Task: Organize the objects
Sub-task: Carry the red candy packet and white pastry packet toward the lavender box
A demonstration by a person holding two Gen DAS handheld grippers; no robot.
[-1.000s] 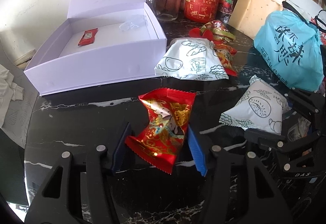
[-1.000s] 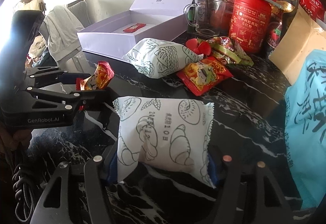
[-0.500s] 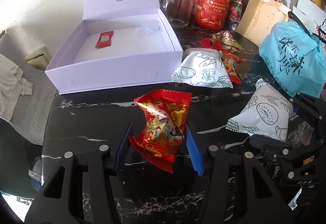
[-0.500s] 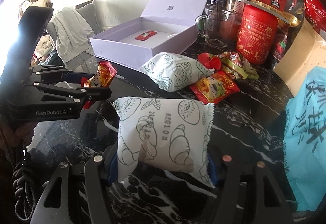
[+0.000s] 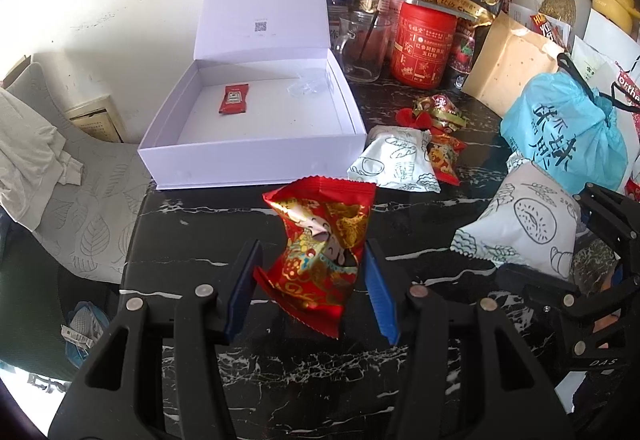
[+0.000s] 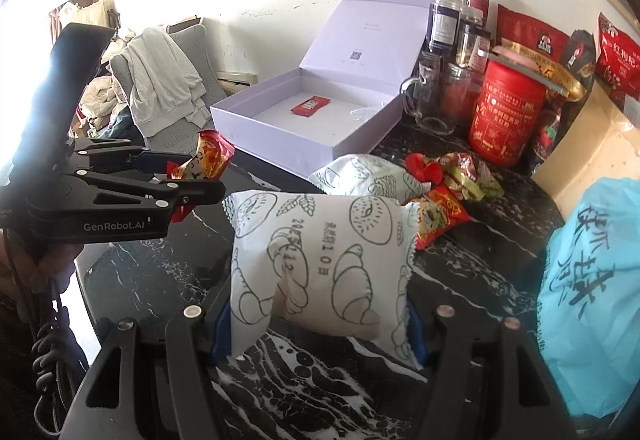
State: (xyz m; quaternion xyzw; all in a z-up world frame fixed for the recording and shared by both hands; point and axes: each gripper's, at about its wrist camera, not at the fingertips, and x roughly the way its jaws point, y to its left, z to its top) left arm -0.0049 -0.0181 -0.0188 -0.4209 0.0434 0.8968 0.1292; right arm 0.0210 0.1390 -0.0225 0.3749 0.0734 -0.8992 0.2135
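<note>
Black left hand-held gripper (image 5: 310, 288) tilts downward, clamping red snack packet (image 5: 320, 252).

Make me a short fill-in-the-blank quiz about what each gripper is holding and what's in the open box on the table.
1. The left gripper holds a snack packet that is mostly ____ with gold print.
2. The right gripper holds a ____ packet printed with croissant drawings.
3. The lid of the pale box stands ____.
4. Inside the box lies one small ____ sachet.

Missing words: red; white; open; red
</note>
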